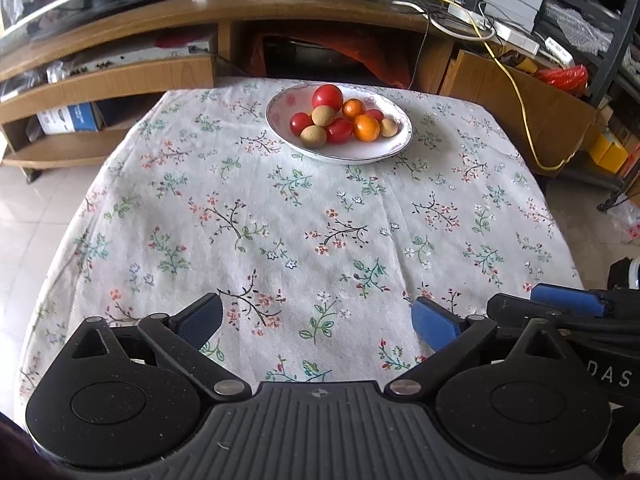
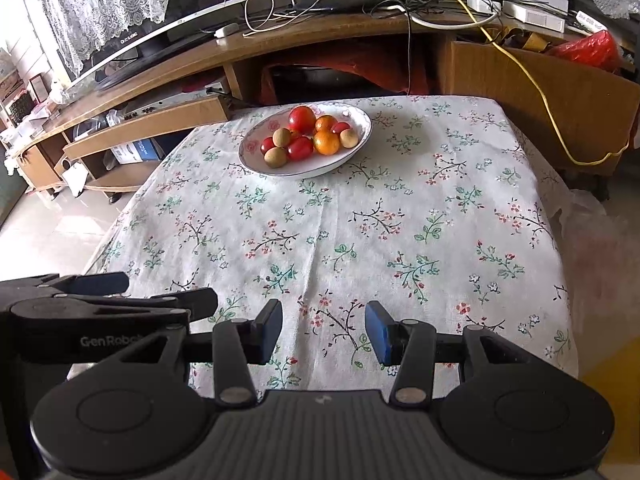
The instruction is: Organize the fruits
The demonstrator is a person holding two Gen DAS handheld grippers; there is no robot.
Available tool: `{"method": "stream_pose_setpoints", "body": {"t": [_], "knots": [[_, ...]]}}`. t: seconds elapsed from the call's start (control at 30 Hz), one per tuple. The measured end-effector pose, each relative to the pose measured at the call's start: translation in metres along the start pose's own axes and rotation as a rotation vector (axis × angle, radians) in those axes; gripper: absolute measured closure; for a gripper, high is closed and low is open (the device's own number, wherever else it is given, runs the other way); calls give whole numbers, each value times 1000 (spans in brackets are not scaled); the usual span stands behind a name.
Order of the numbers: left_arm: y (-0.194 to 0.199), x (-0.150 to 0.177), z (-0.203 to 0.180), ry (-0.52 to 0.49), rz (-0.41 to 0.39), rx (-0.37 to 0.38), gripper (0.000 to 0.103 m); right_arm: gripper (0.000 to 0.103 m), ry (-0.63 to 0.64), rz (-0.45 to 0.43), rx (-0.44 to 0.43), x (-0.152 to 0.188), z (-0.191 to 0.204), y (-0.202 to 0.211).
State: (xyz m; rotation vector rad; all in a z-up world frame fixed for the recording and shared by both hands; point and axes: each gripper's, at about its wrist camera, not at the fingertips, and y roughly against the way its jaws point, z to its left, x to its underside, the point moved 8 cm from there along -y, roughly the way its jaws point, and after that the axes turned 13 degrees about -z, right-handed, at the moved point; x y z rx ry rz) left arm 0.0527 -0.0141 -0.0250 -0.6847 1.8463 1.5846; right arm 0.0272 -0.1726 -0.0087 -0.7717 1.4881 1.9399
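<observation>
Reaching into the heaped fruits point(image 1: 338, 120) risks nudging round neighbours over the low rim of the plate point(image 1: 372, 154), since all touch. Piled at the far end of the flowered tablecloth point(image 1: 304, 220): red, orange, tan. Left gripper point(image 1: 318, 320) and right gripper point(image 2: 324, 332) both spread apart, empty, hovering well short.

Black tool point(image 1: 316, 322) linkages, blue pads point(image 1: 434, 322), silver screws, ribbed grey base.
</observation>
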Motion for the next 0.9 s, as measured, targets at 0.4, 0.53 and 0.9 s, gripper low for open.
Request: {"method": "stream_pose_setpoints", "body": {"t": [0.4,0.53,0.9], "knots": [[0,1,-4,-53,-20,-13,0,66,-10,4,16,0,-4,-2],[1,1,-4,-73,-30,-31,0,66,-6,14,18,2,-3,-4],[2,-1,-4,-91,-44,-56,0,65,-5,26,21,4,-3,-7]]}}
